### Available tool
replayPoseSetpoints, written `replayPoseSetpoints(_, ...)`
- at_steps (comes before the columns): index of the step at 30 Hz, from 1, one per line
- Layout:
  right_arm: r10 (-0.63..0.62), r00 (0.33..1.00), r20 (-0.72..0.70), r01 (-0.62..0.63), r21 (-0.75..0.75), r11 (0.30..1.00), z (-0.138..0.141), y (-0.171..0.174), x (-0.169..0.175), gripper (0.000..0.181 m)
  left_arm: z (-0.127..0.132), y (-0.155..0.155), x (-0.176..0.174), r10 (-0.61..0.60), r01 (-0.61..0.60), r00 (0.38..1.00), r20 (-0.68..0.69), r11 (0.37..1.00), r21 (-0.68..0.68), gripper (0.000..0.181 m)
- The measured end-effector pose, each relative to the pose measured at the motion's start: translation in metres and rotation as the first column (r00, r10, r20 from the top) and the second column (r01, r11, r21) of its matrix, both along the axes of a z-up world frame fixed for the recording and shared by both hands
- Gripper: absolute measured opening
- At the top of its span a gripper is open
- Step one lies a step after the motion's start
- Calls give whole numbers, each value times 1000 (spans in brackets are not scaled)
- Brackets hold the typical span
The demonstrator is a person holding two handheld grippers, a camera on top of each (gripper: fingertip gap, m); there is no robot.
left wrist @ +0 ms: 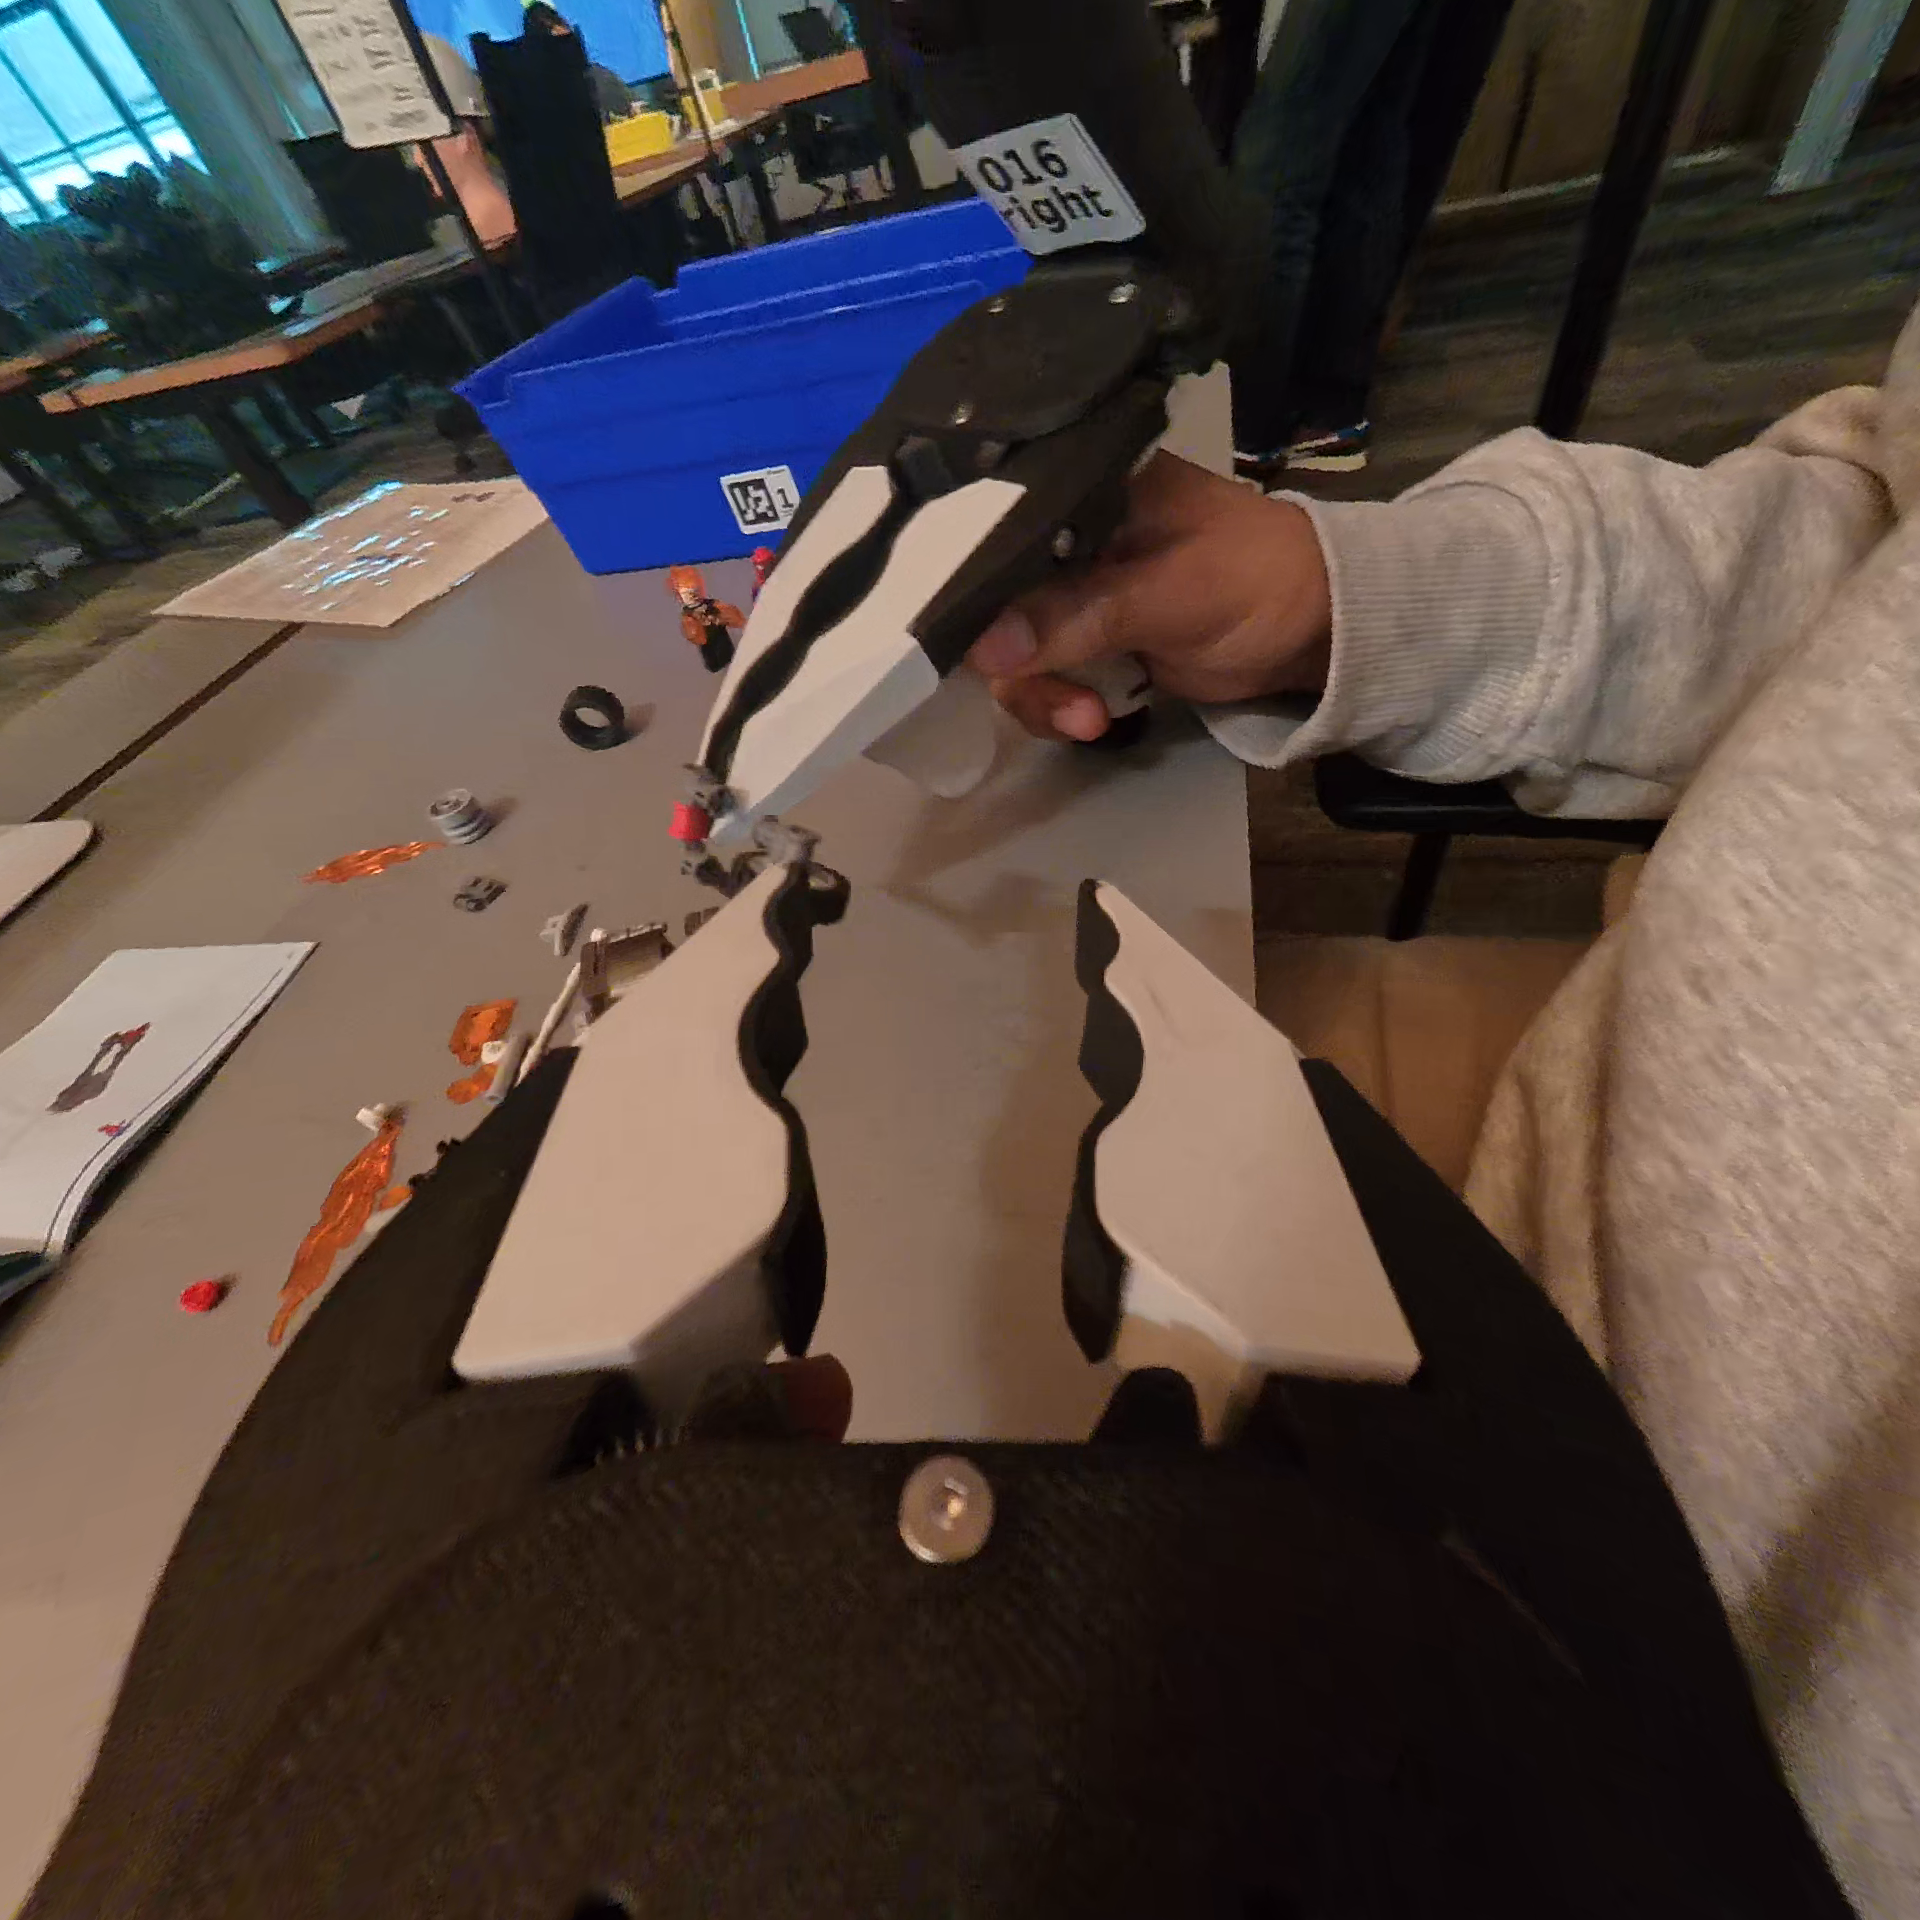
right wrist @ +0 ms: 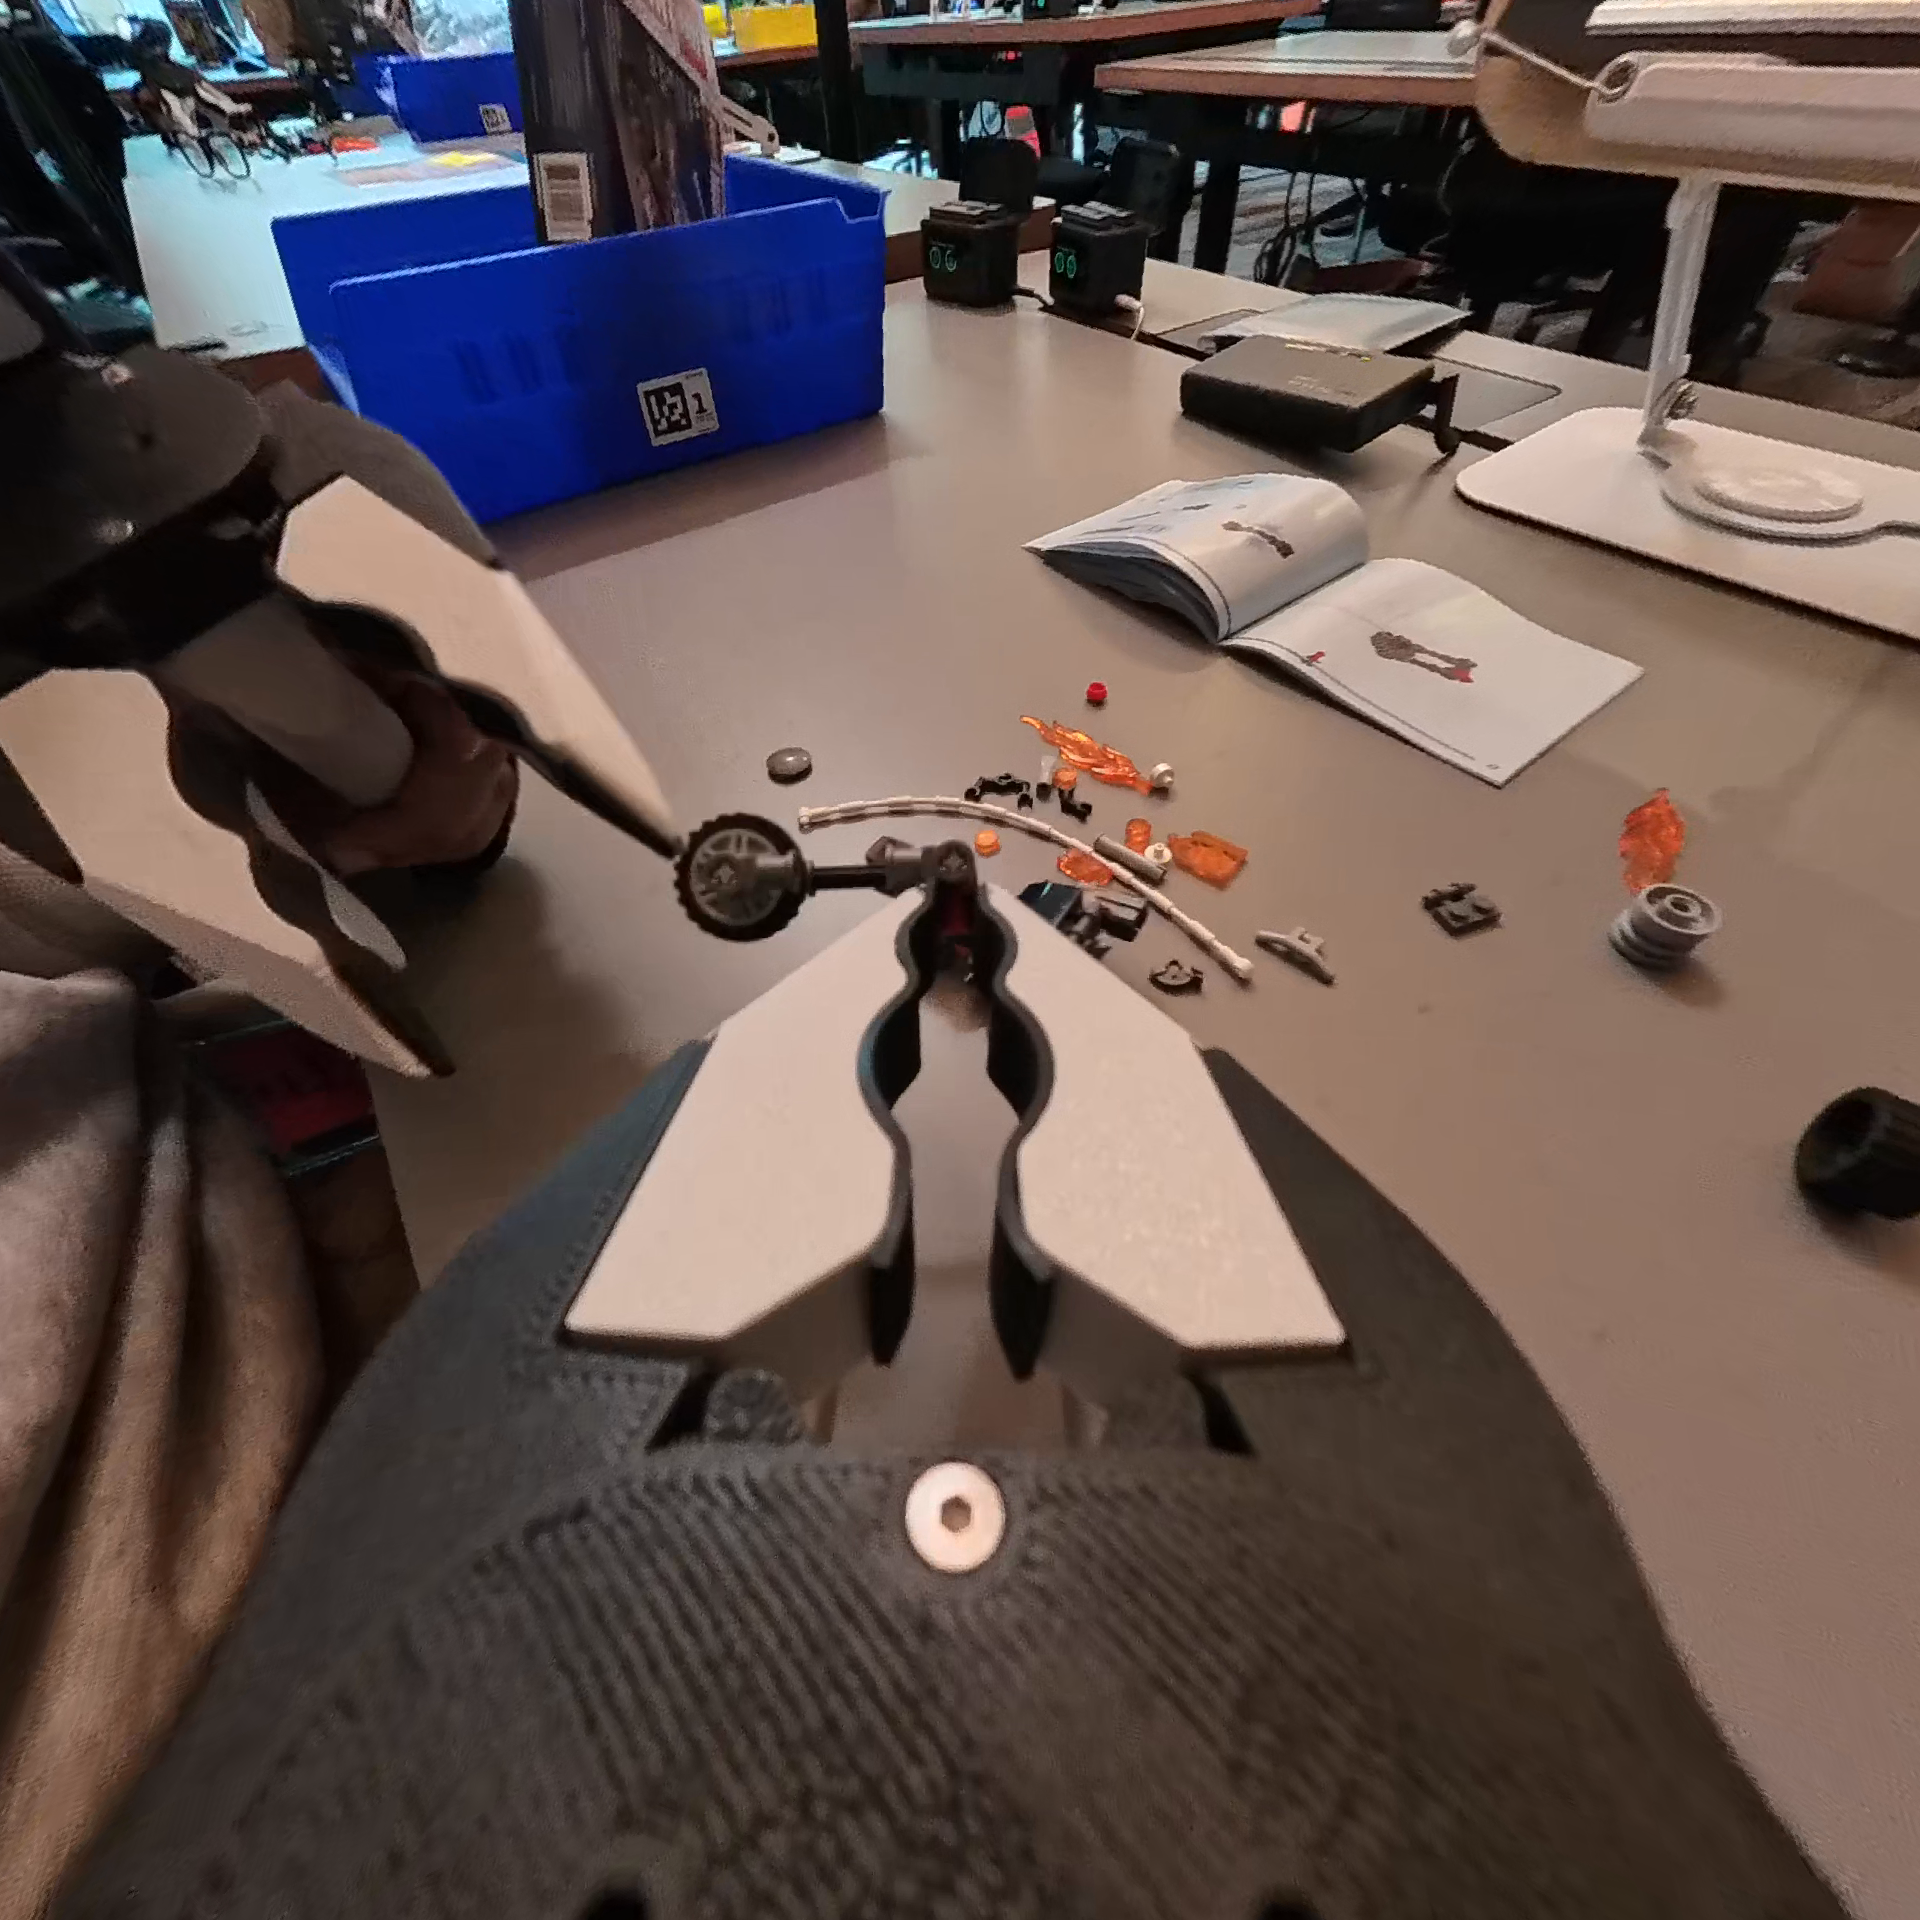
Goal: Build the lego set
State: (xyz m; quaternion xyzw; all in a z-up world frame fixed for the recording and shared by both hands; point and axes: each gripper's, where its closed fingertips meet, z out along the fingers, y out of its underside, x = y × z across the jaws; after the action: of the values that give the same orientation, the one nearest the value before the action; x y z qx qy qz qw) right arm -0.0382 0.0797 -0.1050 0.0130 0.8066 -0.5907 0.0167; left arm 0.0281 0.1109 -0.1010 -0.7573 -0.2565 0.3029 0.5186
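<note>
In the left wrist view your left gripper (left wrist: 935, 894) has its jaws spread wide, one tip touching the wheel (left wrist: 826, 891); centre frame, your right gripper (left wrist: 722, 805) pinches the small lego assembly (left wrist: 727, 831) above the counter (left wrist: 312, 748). In the right wrist view its jaws are clamped on that assembly (right wrist: 914, 868) at centre; loose pieces (right wrist: 1101, 769) lie to the right.

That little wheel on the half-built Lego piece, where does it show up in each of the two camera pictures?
Left wrist view: the wheel sits just above centre, partly hidden behind the left gripper's fingertip, below the right gripper.
Right wrist view: the wheel is left of centre, on the small assembly that the right gripper pinches.
Shared landmark: the blue bin at the back of the table.
</note>
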Motion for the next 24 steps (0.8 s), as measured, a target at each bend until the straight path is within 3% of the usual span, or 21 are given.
replayPoseSetpoints(6, -1, 1000, 1, 1, 5, 1000, -1, 0, 0, 3, 3, -5, -3, 36, -36, 999, -3, 999, 21, 47)
replayPoseSetpoints(18, 4, 1000, 8, -4, 10, 1000, -1, -1, 0, 3, 18, -33, -14, 85, -104, 993, 79, 957, 272, 54)
replayPoseSetpoints(24, 10, 1000, 9, -10, 15, 1000, -2, -2, 1, 3, 17, -34, -15, 83, -109, 991, 101, 951, 288, 55)
